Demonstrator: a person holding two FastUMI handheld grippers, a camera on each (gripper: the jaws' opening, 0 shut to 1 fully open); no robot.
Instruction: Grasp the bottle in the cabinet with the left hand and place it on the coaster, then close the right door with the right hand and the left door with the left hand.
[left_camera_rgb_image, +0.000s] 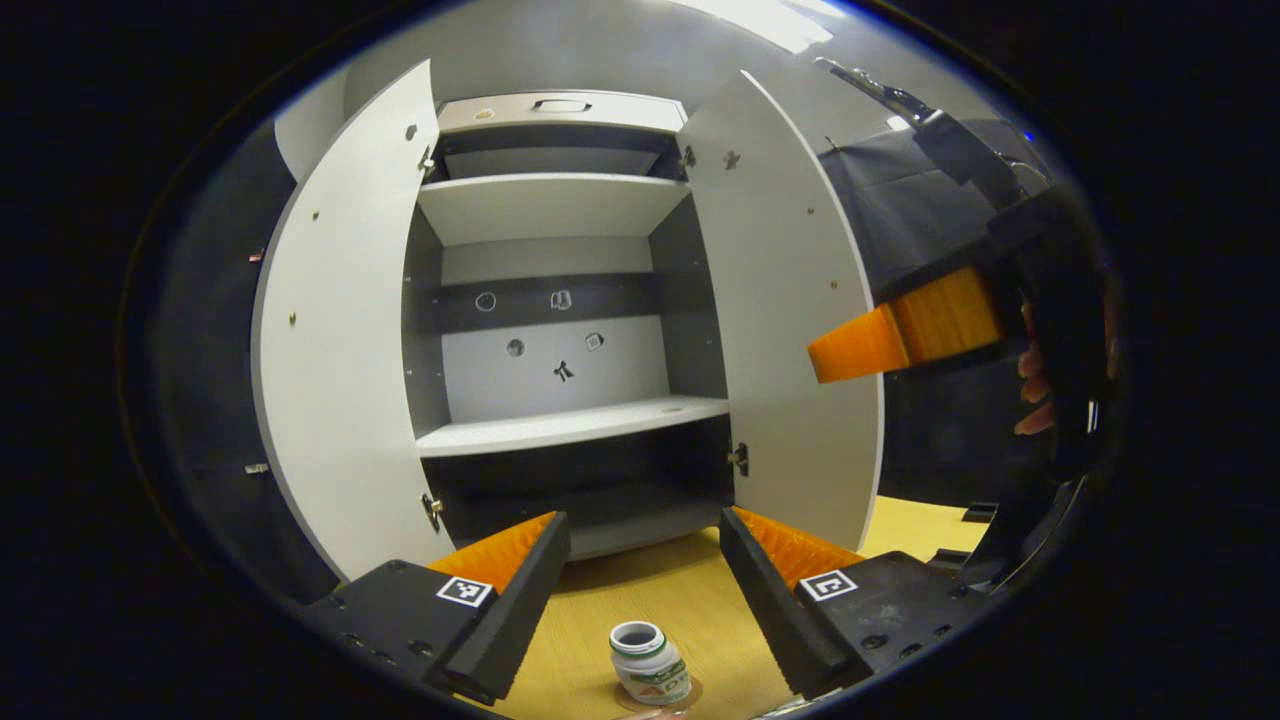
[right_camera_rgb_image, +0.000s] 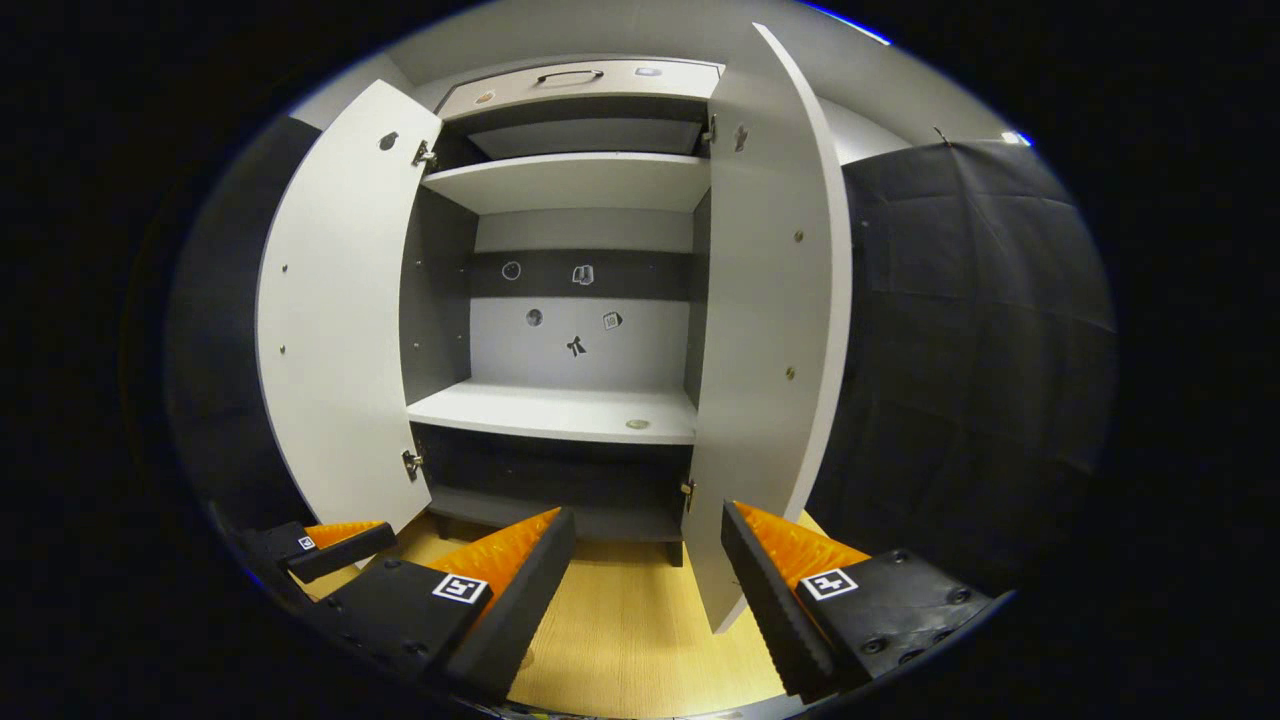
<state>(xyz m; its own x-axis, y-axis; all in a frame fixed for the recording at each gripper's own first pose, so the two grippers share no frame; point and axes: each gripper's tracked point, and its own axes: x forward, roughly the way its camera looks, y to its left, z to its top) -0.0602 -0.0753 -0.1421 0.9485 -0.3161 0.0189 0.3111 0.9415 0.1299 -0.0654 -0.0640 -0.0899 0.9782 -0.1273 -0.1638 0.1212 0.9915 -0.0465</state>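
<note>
The bottle (left_camera_rgb_image: 650, 663) is set on the coaster (left_camera_rgb_image: 690, 692); both cabinet doors (right_camera_rgb_image: 335, 320) are swung wide, both grippers (left_camera_rgb_image: 642, 585) held open and empty.

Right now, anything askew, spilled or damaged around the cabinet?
Nothing stands out. The bottle stands upright on the coaster on the table, no spill visible. Both cabinet doors, left door and right door, hang open, undamaged.

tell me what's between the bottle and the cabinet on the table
Nothing: in the left gripper view, only bare wooden table runs from the bottle on its coaster up to the open cabinet.
</note>
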